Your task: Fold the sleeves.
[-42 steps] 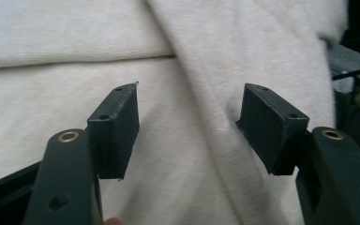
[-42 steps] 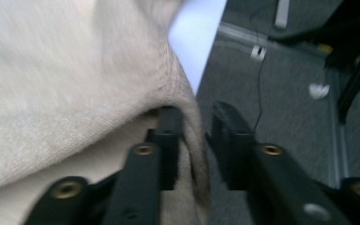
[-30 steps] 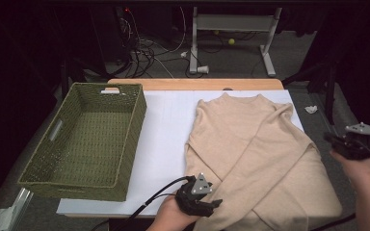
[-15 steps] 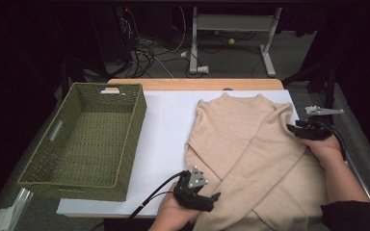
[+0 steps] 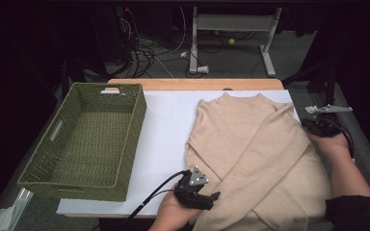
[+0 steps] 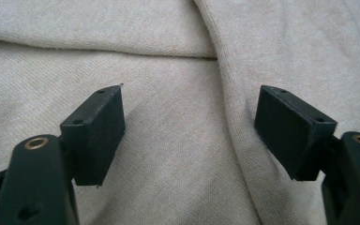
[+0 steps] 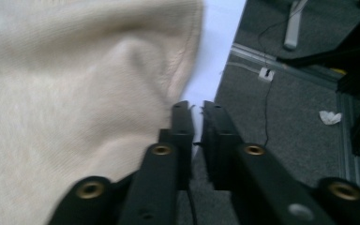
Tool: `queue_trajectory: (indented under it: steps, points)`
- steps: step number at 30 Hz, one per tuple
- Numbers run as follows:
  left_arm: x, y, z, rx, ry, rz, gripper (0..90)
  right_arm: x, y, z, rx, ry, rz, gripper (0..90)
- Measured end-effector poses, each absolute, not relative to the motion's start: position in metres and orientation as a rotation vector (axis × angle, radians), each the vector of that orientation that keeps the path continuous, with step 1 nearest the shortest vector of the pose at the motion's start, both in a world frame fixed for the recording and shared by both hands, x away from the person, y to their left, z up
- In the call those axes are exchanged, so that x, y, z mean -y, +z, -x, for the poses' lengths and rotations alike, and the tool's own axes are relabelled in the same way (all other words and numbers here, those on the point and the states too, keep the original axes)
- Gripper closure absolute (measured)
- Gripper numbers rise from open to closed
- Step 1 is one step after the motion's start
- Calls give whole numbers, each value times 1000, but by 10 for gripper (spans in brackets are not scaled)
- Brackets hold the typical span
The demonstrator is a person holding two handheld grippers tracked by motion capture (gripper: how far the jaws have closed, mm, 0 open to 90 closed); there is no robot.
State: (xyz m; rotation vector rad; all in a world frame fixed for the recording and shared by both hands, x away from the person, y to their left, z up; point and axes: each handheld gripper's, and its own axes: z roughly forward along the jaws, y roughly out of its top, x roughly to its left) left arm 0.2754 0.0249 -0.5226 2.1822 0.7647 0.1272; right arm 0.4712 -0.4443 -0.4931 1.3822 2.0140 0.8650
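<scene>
Beige knit sweater (image 5: 255,159), lying flat on the white sheet (image 5: 168,125) to the right of the woven green basket (image 5: 84,144), sleeves crossed over its front. I judge it soft, light and limp, not fragile: it will sag and drag when lifted, so I would pinch doubled cloth at the hem or a shoulder edge. Left gripper (image 5: 211,199): held low at the near hem, pointing across the cloth; its jaws have just been closing a little yet stand well apart over the knit (image 6: 187,154), pressing nothing. Right gripper (image 5: 313,126): at the far right shoulder edge, forearm laid along the table side; its jaws have just been closing and are nearly together, with no cloth between them, just beside the sweater's edge (image 7: 187,70).
</scene>
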Motion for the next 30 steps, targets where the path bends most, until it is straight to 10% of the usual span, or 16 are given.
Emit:
queue_trajectory:
  steps: [5, 10, 15, 30]
  points:
    - [-25, -523, -276, -757, 111, -2184, 299, 435, -488, -487, -2025, 909, -1364, 794]
    - [-25, -523, -276, -758, 112, -2185, 299, 417, -501, -506, -2073, 856, -1408, 549]
    - [-26, -523, -276, -762, 102, -2178, 300, 413, -502, -509, -2116, 871, -1362, 891]
    - [-27, -523, -277, -785, 99, -2167, 338, 422, -479, -519, -2005, 906, -1363, 745]
